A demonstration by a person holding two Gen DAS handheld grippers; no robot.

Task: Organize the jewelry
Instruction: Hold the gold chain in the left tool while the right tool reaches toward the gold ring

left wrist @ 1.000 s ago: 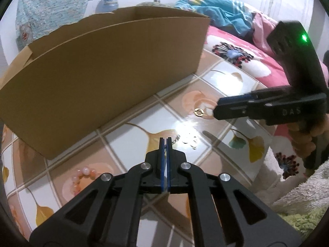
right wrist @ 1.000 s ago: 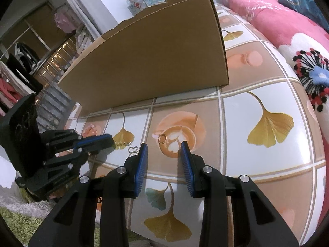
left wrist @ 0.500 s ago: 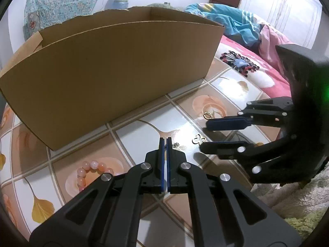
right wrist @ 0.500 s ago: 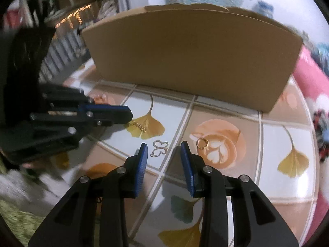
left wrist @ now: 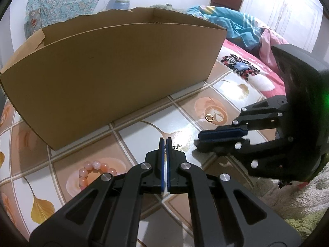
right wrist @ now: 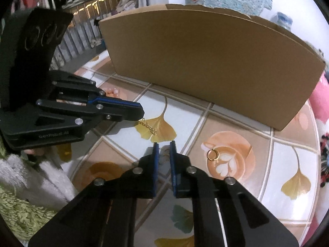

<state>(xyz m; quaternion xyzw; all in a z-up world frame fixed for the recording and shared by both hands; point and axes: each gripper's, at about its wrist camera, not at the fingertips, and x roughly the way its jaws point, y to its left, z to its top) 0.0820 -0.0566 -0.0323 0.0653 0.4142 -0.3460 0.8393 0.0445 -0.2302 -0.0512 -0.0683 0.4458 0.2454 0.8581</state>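
My left gripper (left wrist: 164, 142) is shut on one end of a thin gold chain (right wrist: 148, 126), which hangs from its tip (right wrist: 141, 113) onto the tabletop. My right gripper (right wrist: 163, 144) points down at the table beside it. Its jaws are closing, and a small silver butterfly charm (right wrist: 164, 156) sits in the narrow gap left between the pads. In the left wrist view the right gripper (left wrist: 197, 142) has its fingers nearly together. A gold ring (right wrist: 212, 155) (left wrist: 209, 117) lies loose to its right. A pink bead bracelet (left wrist: 92, 169) (right wrist: 112, 91) lies near the open cardboard box (left wrist: 123, 82) (right wrist: 205, 61).
The table (right wrist: 236, 185) has a glossy tile-and-ginkgo-leaf cover. The box stands along its far side. A bed with a pink floral cover (left wrist: 246, 70) lies beyond the table. A fluffy green and white rug (right wrist: 24, 201) lies below the near edge.
The right gripper swung left from the gold ring to the butterfly charm and rolled. Its jaws then narrowed around the charm. The left gripper stayed put, shut on the chain.
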